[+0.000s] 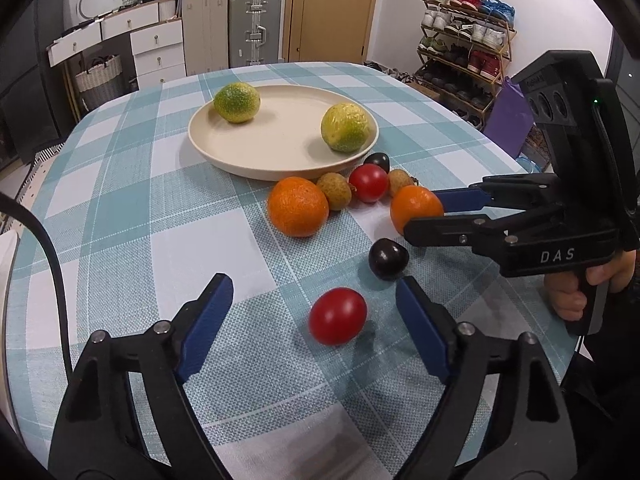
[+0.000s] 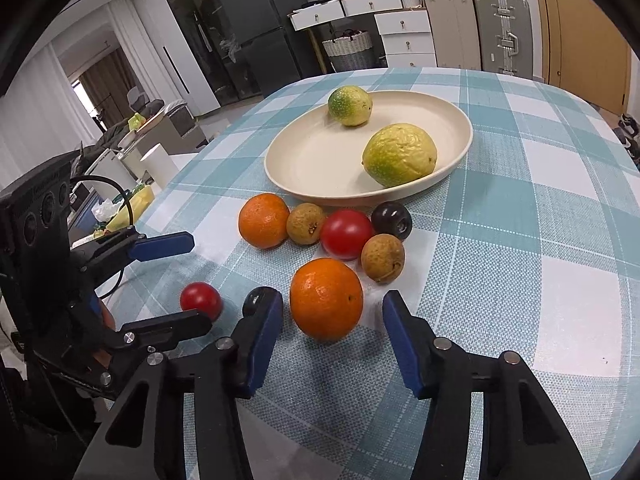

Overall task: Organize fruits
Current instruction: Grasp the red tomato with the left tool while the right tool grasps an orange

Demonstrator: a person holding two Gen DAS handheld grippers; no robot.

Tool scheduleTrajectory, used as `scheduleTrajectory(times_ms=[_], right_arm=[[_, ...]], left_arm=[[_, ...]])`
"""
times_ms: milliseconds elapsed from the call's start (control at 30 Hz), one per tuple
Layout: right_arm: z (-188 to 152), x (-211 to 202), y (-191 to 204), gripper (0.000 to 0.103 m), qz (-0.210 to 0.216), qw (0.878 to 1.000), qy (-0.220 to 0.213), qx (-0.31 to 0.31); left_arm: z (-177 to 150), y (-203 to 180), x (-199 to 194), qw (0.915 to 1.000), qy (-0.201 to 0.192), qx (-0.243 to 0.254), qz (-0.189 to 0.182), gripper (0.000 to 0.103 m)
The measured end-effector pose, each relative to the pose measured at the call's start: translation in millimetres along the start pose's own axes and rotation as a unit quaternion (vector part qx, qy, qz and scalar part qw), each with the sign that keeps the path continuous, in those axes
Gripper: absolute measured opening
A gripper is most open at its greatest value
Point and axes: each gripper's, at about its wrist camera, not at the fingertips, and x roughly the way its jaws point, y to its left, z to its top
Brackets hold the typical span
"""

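Note:
A cream plate (image 1: 280,148) (image 2: 320,160) holds two yellow-green fruits (image 1: 237,102) (image 1: 345,127). In front of it lie two oranges, two red tomatoes, two dark plums and two brown longans. My left gripper (image 1: 314,312) is open around a red tomato (image 1: 338,316) (image 2: 201,301) on the cloth. My right gripper (image 2: 332,320) (image 1: 424,216) is open around the nearer orange (image 2: 326,298) (image 1: 414,208), not touching it. A dark plum (image 1: 388,259) (image 2: 258,300) lies between the two grippers.
The other orange (image 1: 298,206), a longan (image 1: 335,190), a tomato (image 1: 368,183), a plum (image 1: 378,162) and another longan (image 1: 400,181) cluster at the plate's near edge. The checked tablecloth's edge (image 1: 520,160) curves off at right, with a shoe rack (image 1: 464,40) beyond.

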Motion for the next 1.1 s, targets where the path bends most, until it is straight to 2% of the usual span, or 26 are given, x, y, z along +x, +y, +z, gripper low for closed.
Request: scheduleTrajectory(times_ms=[167,400,533,833,1000,1100], right_arm=[[-0.5,-0.7,1.1,0.051,0.003,1.000,-0.002,-0.002],[-1.2,0.4,0.9,0.051,0.001,1.000,-0.002,-0.001],[-1.3,1.7,-0.1,0.051,-0.002,1.000,0.000,0.000],[-2.0,0.6,0.9,0.046,0.001,1.000,-0.001,0.000],[-2.0,2.0,1.9,0.045,0.001,1.000,0.000,-0.002],[-2.3,3.0,2.3,0.040,0.002,1.000,-0.001,-0.001]], left_arm=[[-2.2,-0.4,0.8,0.9999,0.005,0.004,-0.011,0.078],[-6.4,-2.0,4.1,0.9993,0.024,0.012,-0.025,0.064],[-9.2,-4.4,4.9,0.9986,0.031,0.020,-0.037,0.050],[-10.4,-5.8,4.5,0.9982,0.034,0.025,-0.043,0.027],[-10.5,-5.7,4.3,0.9981,0.034,0.024,-0.045,0.026],[-10.1,-5.8,3.2,0.9983,0.030,0.022,-0.045,0.026]])
